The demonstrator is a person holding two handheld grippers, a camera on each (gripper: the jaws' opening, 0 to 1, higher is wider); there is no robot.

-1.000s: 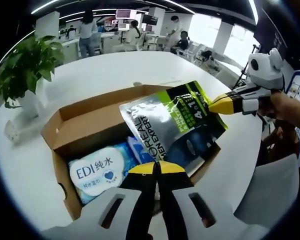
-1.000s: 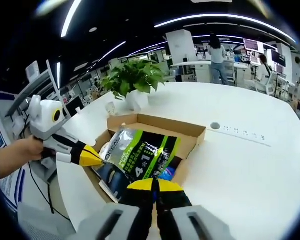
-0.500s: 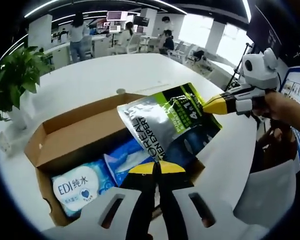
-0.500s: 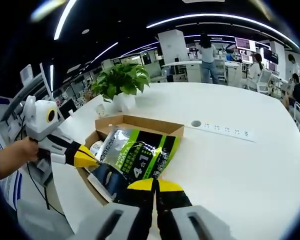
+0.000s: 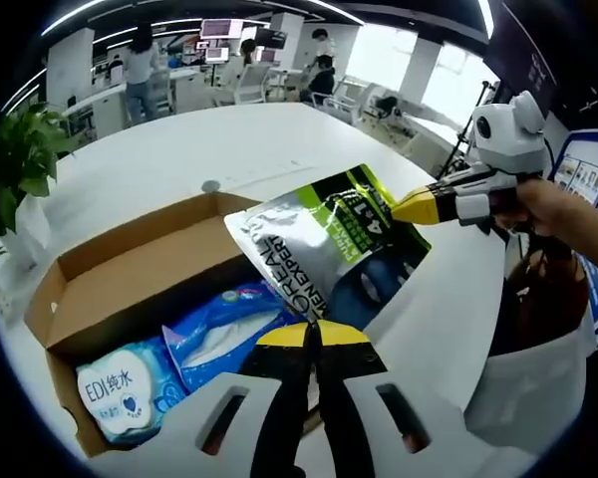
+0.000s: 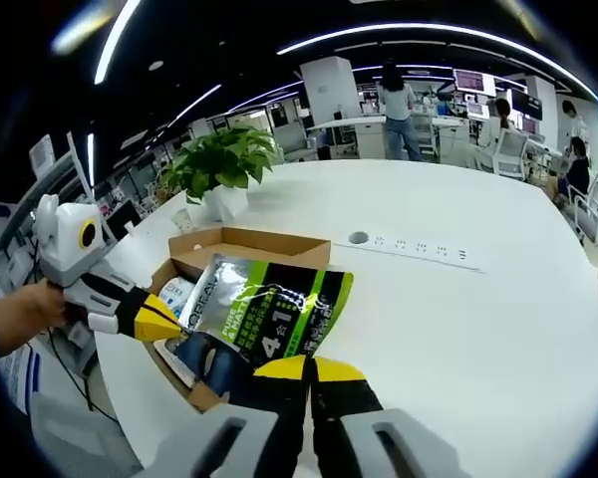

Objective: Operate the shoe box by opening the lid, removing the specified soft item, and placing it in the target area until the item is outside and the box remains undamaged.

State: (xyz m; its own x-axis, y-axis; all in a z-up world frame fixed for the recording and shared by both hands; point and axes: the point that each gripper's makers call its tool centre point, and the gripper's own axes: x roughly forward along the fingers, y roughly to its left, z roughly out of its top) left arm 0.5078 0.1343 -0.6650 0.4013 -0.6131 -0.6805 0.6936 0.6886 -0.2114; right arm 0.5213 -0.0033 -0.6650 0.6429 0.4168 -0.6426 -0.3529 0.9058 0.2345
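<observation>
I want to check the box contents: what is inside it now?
Inside the box: a wipes pack and a blue pack. The pouch, held up by both grippers, covers the rest.

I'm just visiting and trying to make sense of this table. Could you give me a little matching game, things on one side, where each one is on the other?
Things:
1. silver and green pouch
2. EDI wipes pack
3. potted plant
4. socket strip

Places:
A. set flat into the white tabletop
B. lying inside the cardboard box
C. held up above the box
D. standing on the table beyond the box

Pairs: 1-C, 2-B, 3-D, 4-A
</observation>
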